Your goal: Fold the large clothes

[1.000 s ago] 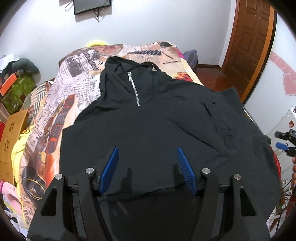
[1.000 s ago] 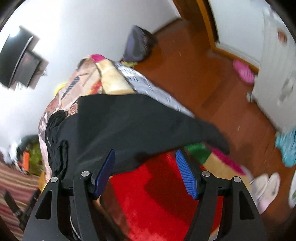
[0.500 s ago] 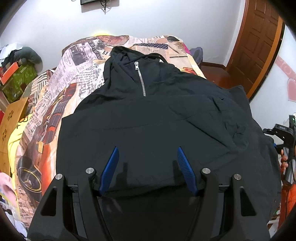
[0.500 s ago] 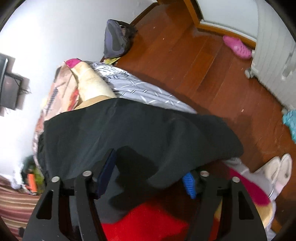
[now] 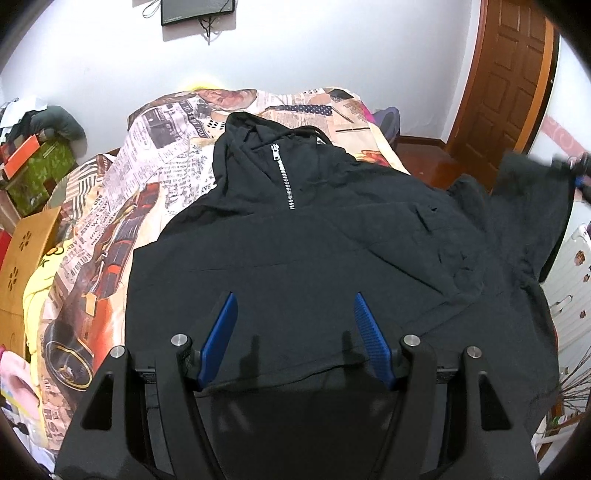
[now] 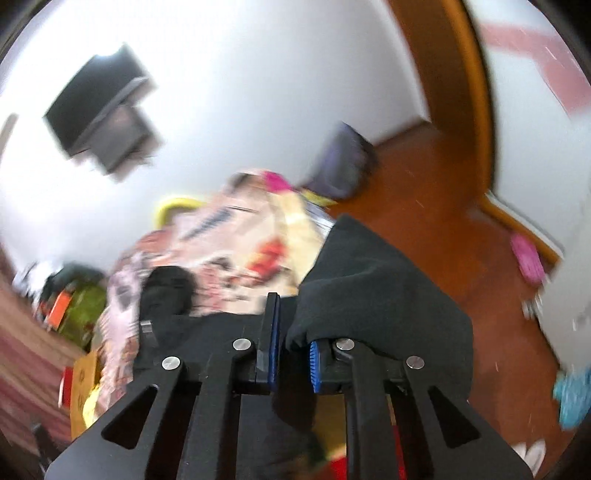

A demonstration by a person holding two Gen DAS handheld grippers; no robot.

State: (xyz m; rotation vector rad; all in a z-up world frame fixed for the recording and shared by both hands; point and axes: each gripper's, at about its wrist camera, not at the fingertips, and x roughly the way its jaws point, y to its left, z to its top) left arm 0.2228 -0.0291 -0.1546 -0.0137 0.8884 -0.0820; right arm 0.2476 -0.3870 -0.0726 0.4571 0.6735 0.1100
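A large black hoodie (image 5: 303, 251) with a silver half zip (image 5: 282, 173) lies face up on a bed with a newspaper-print cover (image 5: 155, 155). My left gripper (image 5: 295, 332) is open and empty, hovering over the hoodie's lower hem. My right gripper (image 6: 291, 354) is shut on the hoodie's right sleeve (image 6: 369, 280) and holds it lifted off the bed. In the left wrist view the raised sleeve (image 5: 532, 206) hangs at the far right, with the right gripper (image 5: 580, 173) blurred at its end.
A wooden door (image 5: 509, 81) and red-brown floor (image 6: 443, 221) lie to the right of the bed. Boxes and clutter (image 5: 33, 173) stand at the left. A dark screen (image 5: 197, 11) hangs on the far wall. A white rack (image 5: 569, 280) stands at the right.
My right gripper has closed on the sleeve's end and lifted it up from the bed's right side. My left gripper stays open over the hem, with the view tilted slightly up.
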